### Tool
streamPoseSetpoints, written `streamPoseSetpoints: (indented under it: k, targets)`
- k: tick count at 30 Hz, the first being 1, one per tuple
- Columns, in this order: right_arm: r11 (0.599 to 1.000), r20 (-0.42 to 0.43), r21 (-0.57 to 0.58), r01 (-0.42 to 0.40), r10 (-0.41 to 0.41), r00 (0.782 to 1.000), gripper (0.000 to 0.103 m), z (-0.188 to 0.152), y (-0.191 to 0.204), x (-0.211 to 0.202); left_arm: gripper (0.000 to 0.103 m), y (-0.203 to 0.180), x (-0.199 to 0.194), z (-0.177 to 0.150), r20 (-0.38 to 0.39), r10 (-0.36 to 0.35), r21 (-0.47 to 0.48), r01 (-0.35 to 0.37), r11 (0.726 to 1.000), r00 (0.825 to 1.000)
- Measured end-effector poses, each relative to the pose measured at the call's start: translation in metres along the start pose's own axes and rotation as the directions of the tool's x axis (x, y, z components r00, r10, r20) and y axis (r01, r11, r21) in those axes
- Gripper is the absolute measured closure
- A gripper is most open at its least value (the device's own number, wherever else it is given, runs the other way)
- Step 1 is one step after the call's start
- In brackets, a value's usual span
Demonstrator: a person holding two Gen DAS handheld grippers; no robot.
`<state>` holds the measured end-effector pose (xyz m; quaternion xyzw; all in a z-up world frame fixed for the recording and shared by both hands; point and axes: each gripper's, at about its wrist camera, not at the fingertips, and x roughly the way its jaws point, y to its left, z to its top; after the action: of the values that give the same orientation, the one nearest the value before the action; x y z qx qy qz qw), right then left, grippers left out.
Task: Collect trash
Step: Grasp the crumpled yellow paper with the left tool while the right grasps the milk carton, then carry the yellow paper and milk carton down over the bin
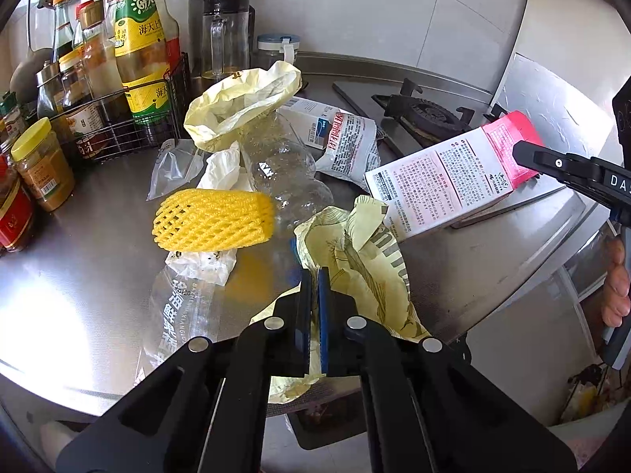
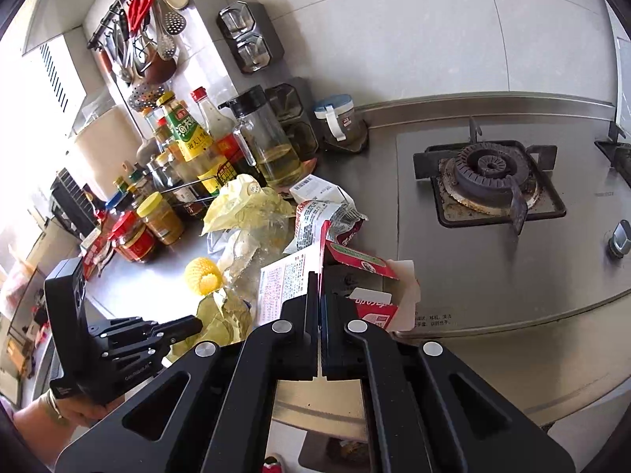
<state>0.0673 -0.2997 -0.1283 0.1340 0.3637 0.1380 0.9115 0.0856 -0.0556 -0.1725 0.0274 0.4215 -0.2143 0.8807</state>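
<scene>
Steel counter [image 1: 79,276] holds trash; left gripper [image 1: 313,276] pinches a yellow wrapper [image 1: 366,252], right gripper [image 2: 319,276] clamps a carton [image 2: 366,264].

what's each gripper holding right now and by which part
Left gripper is shut on the yellow paper wrapper, pinching its crumpled near edge. Right gripper is shut on the milk carton, gripping its opened top wall.

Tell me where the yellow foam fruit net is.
The yellow foam net lies on the steel counter, left-centre in the left wrist view, beside the crushed clear bottle.
</scene>
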Motion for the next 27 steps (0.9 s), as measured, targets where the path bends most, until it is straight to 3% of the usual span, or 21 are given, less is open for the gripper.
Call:
streamPoseSetpoints:
  k: [9, 17, 21, 27]
  targets:
    - [1.0, 0.027, -0.02, 0.012, -0.012, 1.0, 0.101, -0.014, 0.011, -0.039, 0.102, -0.018, -0.038, -0.011, 0.033, -0.031, 0.008, 0.031, 0.999, 0.999]
    - [1.0, 0.019, -0.018, -0.008, 0.009, 1.0, 0.101, -0.045, 0.026, -0.083, 0.102, -0.033, -0.073, -0.042, 0.019, -0.051, 0.02, 0.051, 0.999, 0.998]
    - [1.0, -0.007, 0.003, -0.023, 0.023, 1.0, 0.101, -0.068, 0.03, -0.1, 0.102, -0.038, -0.086, -0.064, -0.004, -0.061, 0.023, 0.062, 0.998, 0.998]
    - [0.999, -0.111, 0.022, -0.037, 0.039, 0.993, 0.101, -0.111, 0.034, -0.108, 0.102, -0.039, -0.095, -0.099, -0.04, -0.066, 0.0, 0.066, 0.998, 0.997]
